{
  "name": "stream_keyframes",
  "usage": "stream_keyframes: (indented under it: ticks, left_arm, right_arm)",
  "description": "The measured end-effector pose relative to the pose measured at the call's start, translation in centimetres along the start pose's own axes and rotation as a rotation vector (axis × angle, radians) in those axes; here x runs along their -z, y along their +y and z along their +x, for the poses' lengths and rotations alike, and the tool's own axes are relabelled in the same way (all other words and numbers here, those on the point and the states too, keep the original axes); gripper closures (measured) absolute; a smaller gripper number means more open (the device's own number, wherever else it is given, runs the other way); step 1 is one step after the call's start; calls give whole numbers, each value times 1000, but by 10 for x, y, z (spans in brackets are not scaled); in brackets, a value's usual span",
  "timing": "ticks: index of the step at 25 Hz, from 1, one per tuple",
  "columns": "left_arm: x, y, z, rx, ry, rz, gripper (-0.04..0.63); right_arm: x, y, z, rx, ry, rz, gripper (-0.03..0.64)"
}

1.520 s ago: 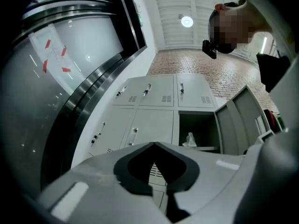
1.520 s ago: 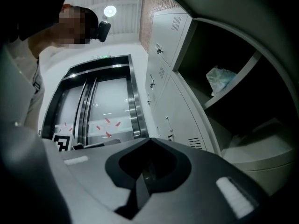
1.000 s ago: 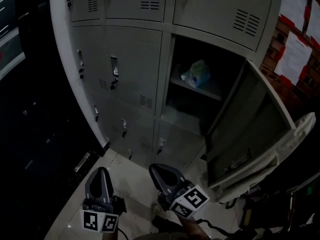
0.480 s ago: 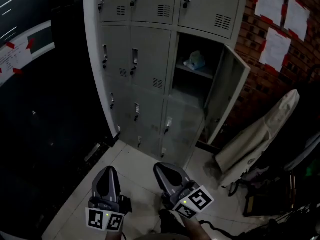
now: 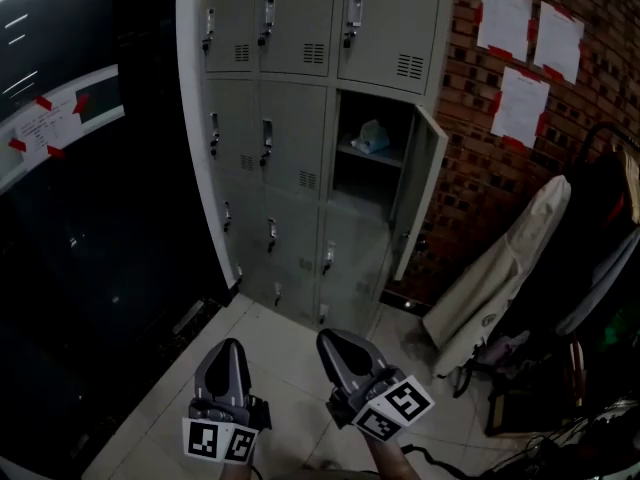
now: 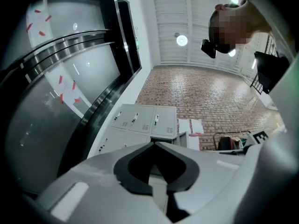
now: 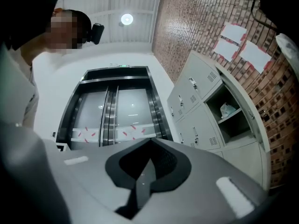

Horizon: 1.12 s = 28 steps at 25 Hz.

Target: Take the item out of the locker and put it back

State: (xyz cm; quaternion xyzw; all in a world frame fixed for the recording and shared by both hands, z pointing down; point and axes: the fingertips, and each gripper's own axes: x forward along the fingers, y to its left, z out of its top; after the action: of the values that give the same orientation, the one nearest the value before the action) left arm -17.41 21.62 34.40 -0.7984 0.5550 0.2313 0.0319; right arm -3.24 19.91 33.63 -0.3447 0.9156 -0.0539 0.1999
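Left gripper (image 5: 228,348) and right gripper (image 5: 336,338): both fully closed, jaw tips pressed together, nothing caught between them. Held side by side low in front of the locker (image 5: 290,118), well apart from it, above the pale floor tiles (image 5: 280,338). No brand or legible writing anywhere; white sheets (image 5: 520,103) pinned on the brick wall (image 5: 465,178) right of the locker, print too small to read. Item (image 5: 372,138): a pale, crumpled-looking packet, resting on the shelf inside the locker's one open compartment, right column, second row down, with the door (image 5: 415,198) swung out to the right. Far beyond both grippers, touched by neither. Kind of packet impossible to tell; space under the shelf lost in shadow.
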Motion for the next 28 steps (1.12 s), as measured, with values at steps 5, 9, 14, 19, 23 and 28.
stream_keyframes:
  ticks: [5,9,14,19,23,28]
  left_arm:
    - [-5,-10,-6,-20,-2,26,589]
    - [-6,-18,-4,-21,2,42,589]
    - [0,-28,-5,-20,32,71,589]
    - [1,-27,-6,-27,38,70,589]
    - [2,-23,-3,-36,30,59,589]
    - [1,-22,0,-41,25,39,589]
  right_arm:
    - [-13,3,-21,22,-23,3,621]
    - [-19,11,-26,22,-6,-76,621]
    - [-14,8,-27,56,38,-111,623]
    - [-10,6,-26,55,48,-99,622]
    - [-8,1,-25,59,49,-96,622]
    - [-9,-4,-25,68,50,-81,623]
